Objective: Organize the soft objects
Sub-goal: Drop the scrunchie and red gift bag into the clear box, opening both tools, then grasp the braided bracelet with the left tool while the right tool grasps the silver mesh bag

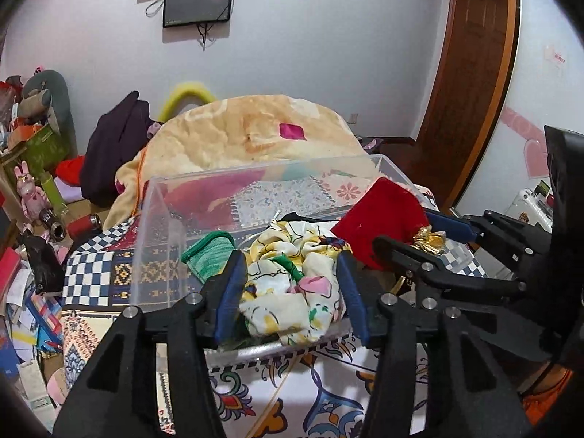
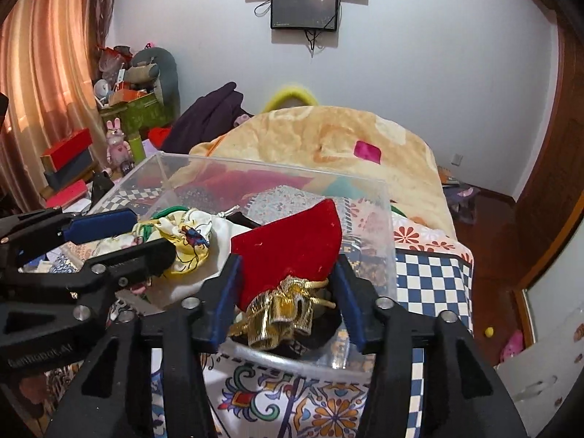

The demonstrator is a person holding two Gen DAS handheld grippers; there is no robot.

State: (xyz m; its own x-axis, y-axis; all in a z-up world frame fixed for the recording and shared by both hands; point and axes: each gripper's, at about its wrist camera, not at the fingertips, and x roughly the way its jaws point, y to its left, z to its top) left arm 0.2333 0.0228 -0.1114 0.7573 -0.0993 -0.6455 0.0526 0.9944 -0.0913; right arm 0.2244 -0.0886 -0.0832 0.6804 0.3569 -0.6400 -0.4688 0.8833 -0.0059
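Observation:
A clear plastic bin (image 1: 160, 226) stands on a patterned bedspread and holds soft items. My left gripper (image 1: 290, 288) is open, its blue pads on either side of a cream floral cloth (image 1: 292, 277) in the bin. A green cloth (image 1: 211, 252) lies to its left. My right gripper (image 2: 288, 299) is open around a red velvet pouch (image 2: 292, 248) with a gold ribbon (image 2: 281, 317) at the bin's right end. The pouch (image 1: 379, 219) and right gripper (image 1: 419, 244) also show in the left wrist view; the left gripper (image 2: 120, 233) shows in the right wrist view.
A folded yellow blanket (image 1: 262, 131) lies behind the bin, with a dark purple garment (image 1: 113, 149) to its left. Boxes, toys and papers clutter the floor (image 1: 25, 273) at left. A wooden door (image 1: 471, 58) is at right. Screens (image 2: 303, 7) hang on the wall.

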